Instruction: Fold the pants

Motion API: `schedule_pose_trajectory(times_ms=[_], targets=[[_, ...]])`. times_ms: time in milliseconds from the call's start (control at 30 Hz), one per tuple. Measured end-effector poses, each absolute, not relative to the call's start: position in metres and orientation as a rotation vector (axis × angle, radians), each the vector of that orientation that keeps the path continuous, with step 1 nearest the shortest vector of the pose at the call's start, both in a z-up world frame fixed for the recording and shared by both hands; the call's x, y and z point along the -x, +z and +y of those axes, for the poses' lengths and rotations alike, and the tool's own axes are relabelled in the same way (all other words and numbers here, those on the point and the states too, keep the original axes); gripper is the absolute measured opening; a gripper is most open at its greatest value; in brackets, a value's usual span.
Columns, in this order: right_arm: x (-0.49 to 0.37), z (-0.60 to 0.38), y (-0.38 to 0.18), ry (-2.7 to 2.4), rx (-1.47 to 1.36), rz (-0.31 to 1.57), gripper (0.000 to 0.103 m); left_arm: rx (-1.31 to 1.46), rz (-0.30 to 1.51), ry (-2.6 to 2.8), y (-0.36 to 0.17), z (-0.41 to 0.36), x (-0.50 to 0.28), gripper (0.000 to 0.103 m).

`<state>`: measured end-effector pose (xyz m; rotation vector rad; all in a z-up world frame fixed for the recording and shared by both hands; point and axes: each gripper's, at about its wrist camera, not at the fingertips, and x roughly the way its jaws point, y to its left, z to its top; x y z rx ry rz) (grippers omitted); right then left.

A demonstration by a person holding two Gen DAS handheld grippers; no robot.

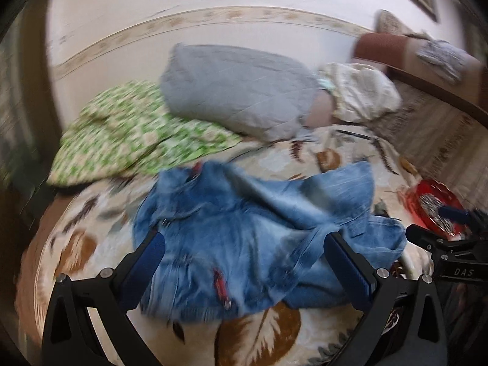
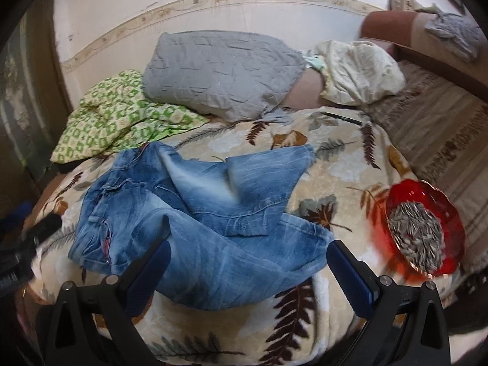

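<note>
Faded blue jeans (image 2: 195,210) lie crumpled on a leaf-patterned blanket (image 2: 335,164), legs crossed over each other; they also show, blurred, in the left wrist view (image 1: 244,228). My left gripper (image 1: 244,244) is open and empty, its blue-padded fingers spread just above the near part of the jeans. My right gripper (image 2: 248,251) is open and empty, over the near leg of the jeans. The right gripper's black body shows at the right edge of the left wrist view (image 1: 451,256); the left one shows at the left edge of the right wrist view (image 2: 27,244).
A red bowl of sunflower seeds (image 2: 424,228) sits on the blanket at the right. A grey quilted pillow (image 2: 219,76), a green-patterned cloth (image 2: 119,122) and a cream bundle (image 2: 360,73) lie behind the jeans, against the wall. A brown sofa arm (image 2: 427,39) stands at back right.
</note>
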<state>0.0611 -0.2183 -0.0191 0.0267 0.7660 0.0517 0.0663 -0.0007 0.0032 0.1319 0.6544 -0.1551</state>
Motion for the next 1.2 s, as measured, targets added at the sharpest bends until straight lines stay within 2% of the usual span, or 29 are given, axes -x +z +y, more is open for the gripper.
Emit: schedule_pose_trajectory(times_ms=[267, 567, 667, 767, 833, 867, 900, 933, 967, 1000, 1100, 1200], targets=[[-0.111, -0.262, -0.014, 0.174, 0.001, 0.785, 0.103, -0.33, 0.786, -0.472, -0.019, -0.043, -0.166, 0.103], [-0.225, -0.316, -0.043, 0.28, -0.095, 0.929, 0.102, -0.026, 1.085, -0.41, -0.088, -0.045, -0.286, 0.103], [-0.258, -0.329, -0.061, 0.321, -0.178, 0.965, 0.096, 0.009, 1.126, -0.356, -0.103, -0.048, -0.301, 0.103], [-0.284, -0.332, -0.076, 0.324, -0.173, 0.982, 0.094, 0.029, 1.17, -0.304, -0.116, -0.043, -0.309, 0.103], [-0.298, -0.329, -0.087, 0.341, -0.169, 1.004, 0.087, 0.046, 1.192, -0.289, -0.124, -0.04, -0.314, 0.103], [-0.303, -0.327, -0.091, 0.362, -0.181, 1.019, 0.074, 0.057, 1.198, -0.294, -0.128, -0.041, -0.318, 0.101], [-0.307, -0.322, -0.098, 0.383, -0.174, 1.044, 0.055, 0.062, 1.199, -0.302, -0.13, -0.041, -0.318, 0.087], [-0.308, -0.318, -0.1, 0.374, -0.145, 1.05, 0.04, 0.059, 1.208, -0.311, -0.133, -0.044, -0.321, 0.044], [-0.308, -0.312, -0.103, 0.364, -0.097, 1.049, 0.017, 0.038, 1.227, -0.313, -0.137, -0.047, -0.323, 0.018], [-0.307, -0.308, -0.103, 0.374, -0.089, 1.045, 0.017, 0.003, 1.246, -0.295, -0.142, -0.051, -0.324, 0.008], [-0.301, -0.302, -0.093, 0.389, -0.052, 1.021, 0.012, -0.035, 1.228, -0.297, -0.14, -0.054, -0.319, 0.007], [-0.299, -0.302, -0.06, 0.372, -0.001, 0.949, 0.01, -0.039, 1.159, -0.3, -0.114, -0.053, -0.317, 0.005]])
